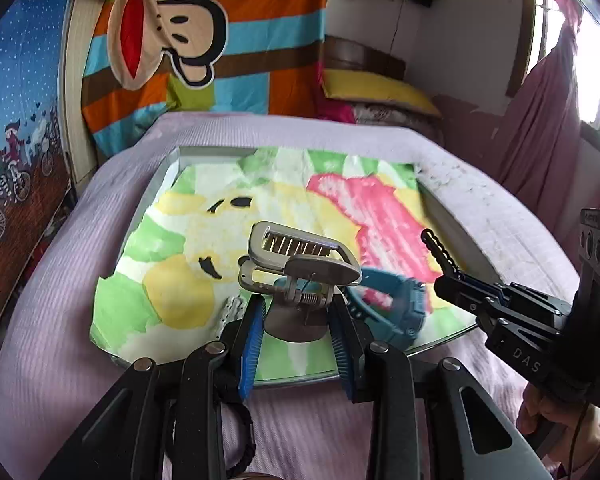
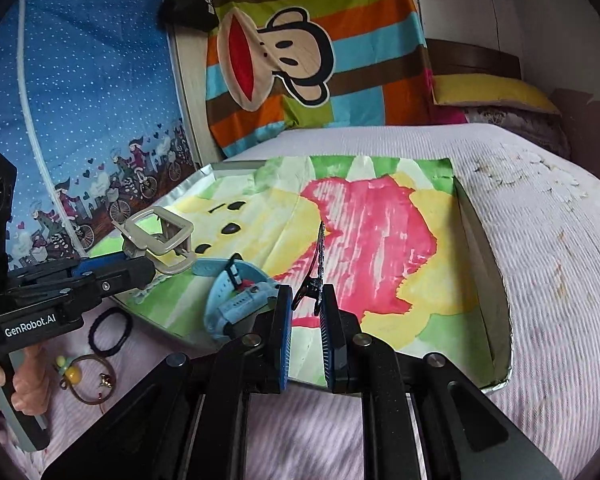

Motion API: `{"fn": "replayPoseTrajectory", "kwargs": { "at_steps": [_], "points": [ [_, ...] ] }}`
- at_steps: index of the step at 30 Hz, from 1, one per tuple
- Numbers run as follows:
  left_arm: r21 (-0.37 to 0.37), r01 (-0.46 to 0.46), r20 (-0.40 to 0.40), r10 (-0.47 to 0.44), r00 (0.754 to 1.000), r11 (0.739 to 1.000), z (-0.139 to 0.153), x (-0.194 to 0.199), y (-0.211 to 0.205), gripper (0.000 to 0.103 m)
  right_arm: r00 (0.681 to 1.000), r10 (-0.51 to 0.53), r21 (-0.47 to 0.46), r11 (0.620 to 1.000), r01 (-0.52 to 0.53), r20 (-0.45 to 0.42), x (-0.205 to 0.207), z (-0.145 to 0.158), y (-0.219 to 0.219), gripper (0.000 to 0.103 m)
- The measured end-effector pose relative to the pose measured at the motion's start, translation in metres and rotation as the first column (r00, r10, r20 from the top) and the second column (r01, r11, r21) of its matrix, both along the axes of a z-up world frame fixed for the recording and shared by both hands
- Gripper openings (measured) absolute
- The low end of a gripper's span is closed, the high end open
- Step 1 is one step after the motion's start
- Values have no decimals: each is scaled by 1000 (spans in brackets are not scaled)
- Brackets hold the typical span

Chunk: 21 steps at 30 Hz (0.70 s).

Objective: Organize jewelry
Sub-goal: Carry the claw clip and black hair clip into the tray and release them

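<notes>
Jewelry half sorted on bed: watch (image 2: pixel 236 296) and pale chain (image 1: pixel 231 312) already in tray (image 2: pixel 484 264), left gripper (image 1: pixel 298 320) clamped on grey hair claw (image 1: pixel 300 256), right gripper (image 2: pixel 305 316) pinching black clip (image 2: pixel 320 264), hair tie (image 2: pixel 111 332) and bangle (image 2: pixel 88 380) still outside.

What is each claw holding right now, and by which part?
The left claw grips the grey hair claw clip by its lower handle end. The right claw pinches the thin black hair clip at its base, tip pointing away.

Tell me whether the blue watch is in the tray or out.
In. The blue watch lies on the painted paper inside the tray, near its front edge.
</notes>
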<state>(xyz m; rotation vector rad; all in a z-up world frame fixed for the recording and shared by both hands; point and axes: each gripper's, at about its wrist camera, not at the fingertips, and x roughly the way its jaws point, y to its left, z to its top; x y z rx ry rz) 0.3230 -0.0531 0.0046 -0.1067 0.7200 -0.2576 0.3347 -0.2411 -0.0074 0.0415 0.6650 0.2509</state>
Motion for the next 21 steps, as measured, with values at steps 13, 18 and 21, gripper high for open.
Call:
{"fn": "replayPoseTrajectory", "kwargs": {
  "at_steps": [13, 18, 21],
  "points": [
    [49, -11, -60, 14, 998, 999, -9, 4, -4, 31, 992, 23, 8, 1000, -22, -123, 20, -21, 2, 12],
    [27, -14, -43, 15, 999, 1000, -6, -1, 0, 45, 995, 22, 0, 1000, -22, -101, 15, -20, 2, 13],
    [4, -33, -7, 33, 999, 999, -2, -12, 5, 56, 998, 12, -11, 1000, -13, -63, 5, -14, 1, 13]
  ]
}}
